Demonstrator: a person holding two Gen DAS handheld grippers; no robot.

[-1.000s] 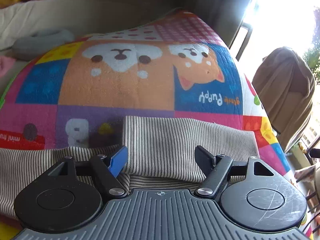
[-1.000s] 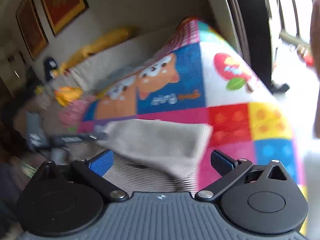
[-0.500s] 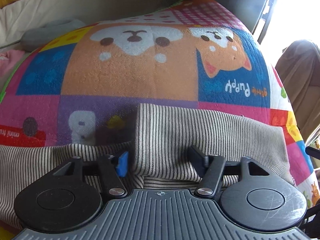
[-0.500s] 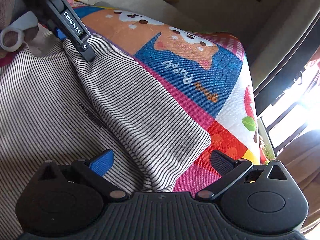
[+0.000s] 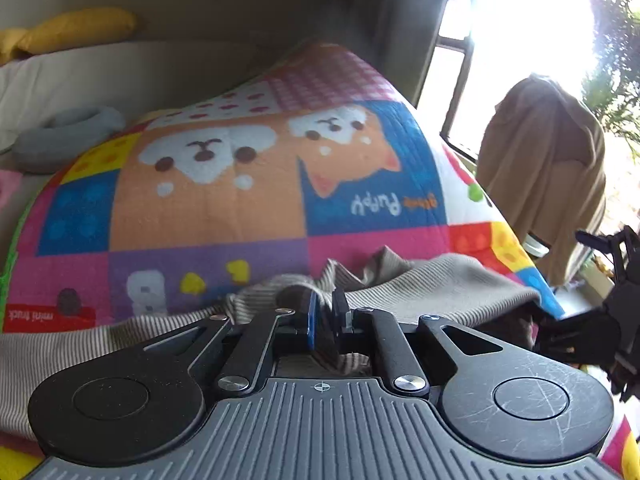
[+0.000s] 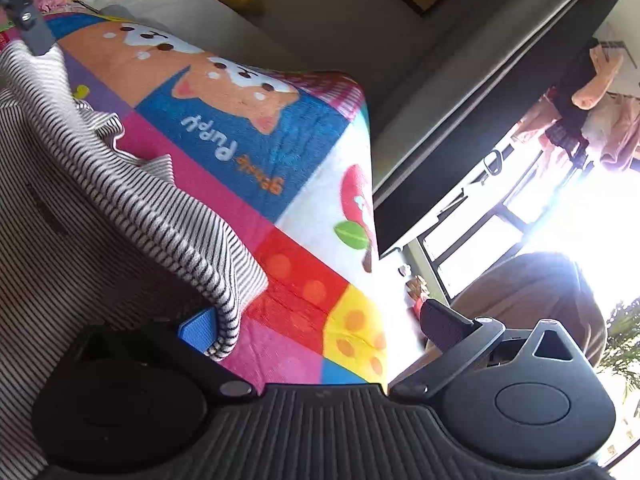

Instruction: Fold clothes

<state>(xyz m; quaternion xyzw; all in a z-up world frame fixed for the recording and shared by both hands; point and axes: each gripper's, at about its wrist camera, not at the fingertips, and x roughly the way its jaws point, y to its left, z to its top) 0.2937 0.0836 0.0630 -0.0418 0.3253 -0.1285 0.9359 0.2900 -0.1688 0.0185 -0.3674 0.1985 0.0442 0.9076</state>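
While my left gripper (image 5: 325,317) is pinched tight on a bunched fold of the striped garment (image 5: 424,288) lying on the puppy blanket (image 5: 224,200), my right gripper (image 6: 320,326) stands spread, the garment's edge draped over its left finger (image 6: 198,328).
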